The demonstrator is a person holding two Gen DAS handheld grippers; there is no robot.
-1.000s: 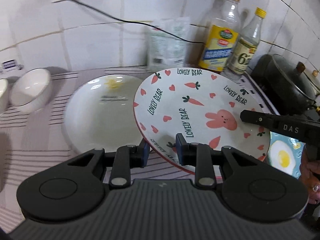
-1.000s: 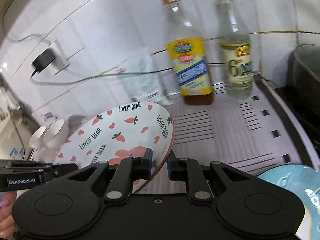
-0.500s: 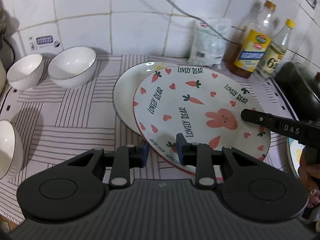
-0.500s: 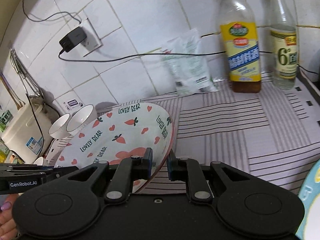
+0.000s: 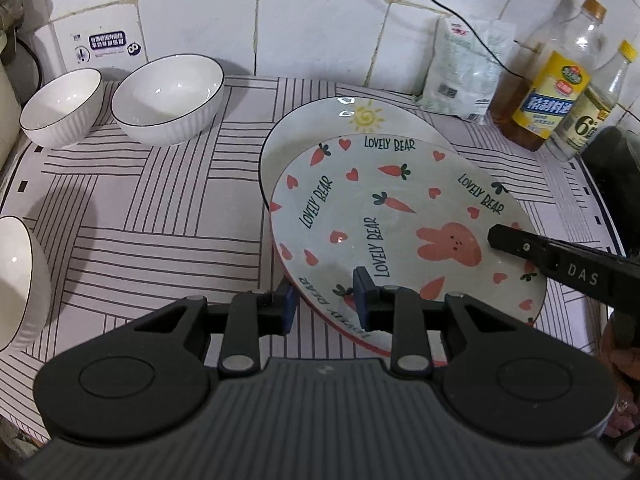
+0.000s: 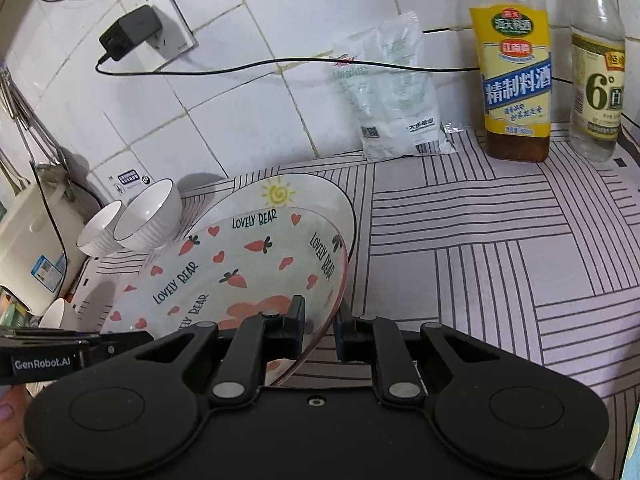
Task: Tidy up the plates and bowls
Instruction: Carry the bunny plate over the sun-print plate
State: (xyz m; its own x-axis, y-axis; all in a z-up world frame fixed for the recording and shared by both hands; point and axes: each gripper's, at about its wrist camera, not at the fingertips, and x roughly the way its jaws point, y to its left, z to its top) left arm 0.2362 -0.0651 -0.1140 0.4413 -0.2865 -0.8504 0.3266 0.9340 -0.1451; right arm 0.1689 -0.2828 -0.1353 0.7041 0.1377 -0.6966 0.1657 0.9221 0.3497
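Note:
A white "Lovely Bear" plate [image 5: 400,216] with carrots, hearts and a pink rabbit is held over a white sun-print plate [image 5: 344,128] that lies on the striped mat. My left gripper [image 5: 326,300] is shut on the bear plate's near rim. My right gripper [image 6: 320,322] is shut on its opposite rim, and its finger shows in the left wrist view [image 5: 560,268]. The bear plate [image 6: 240,272] overlaps the near part of the sun plate [image 6: 280,196]. Two white ribbed bowls [image 5: 168,100] stand at the back left, and a third bowl [image 5: 16,280] sits at the left edge.
A cooking wine bottle [image 6: 514,60], a vinegar bottle [image 6: 600,68] and a plastic packet [image 6: 394,92] stand against the tiled wall. A charger [image 6: 130,34] hangs from a socket with its cable along the wall. A rice cooker [image 6: 32,236] stands far left, a dark pot [image 5: 612,160] far right.
Both grippers carried the bear plate leftward and down over the sun plate. The bowls came into view at the left and the blue egg plate left view at the right.

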